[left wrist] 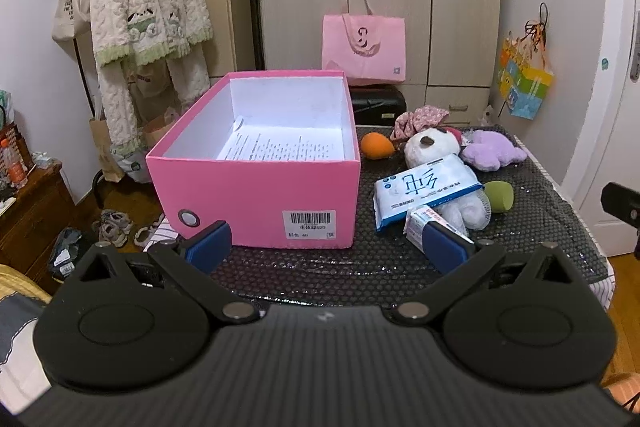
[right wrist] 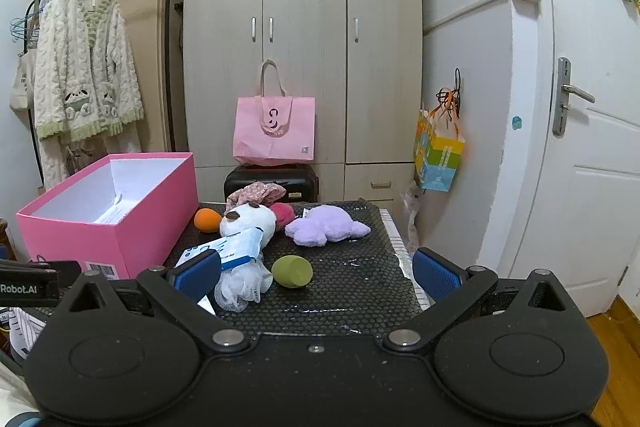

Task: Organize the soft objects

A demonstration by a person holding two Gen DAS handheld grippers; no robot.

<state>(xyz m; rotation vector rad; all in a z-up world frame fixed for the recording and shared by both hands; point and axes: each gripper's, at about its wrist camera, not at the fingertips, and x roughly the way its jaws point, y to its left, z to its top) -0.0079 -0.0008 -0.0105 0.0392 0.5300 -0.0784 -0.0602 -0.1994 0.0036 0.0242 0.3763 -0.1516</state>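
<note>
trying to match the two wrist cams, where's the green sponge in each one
Left wrist view: the green sponge lies right of centre on the black mat, just right of the white mesh pouf.
Right wrist view: the green sponge lies near the centre, between the open fingers, again right of the white mesh pouf.
Shared landmark: the pink box, left of the sponge in both.

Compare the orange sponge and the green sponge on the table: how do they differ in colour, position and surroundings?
The orange sponge lies at the far end beside the pink box; the green sponge lies nearer the cameras, by the white mesh pouf. The orange one shows a rounded side, while the green one shows a flat cut face. Both are small egg-shaped sponges resting on the black mat, untouched.
</note>
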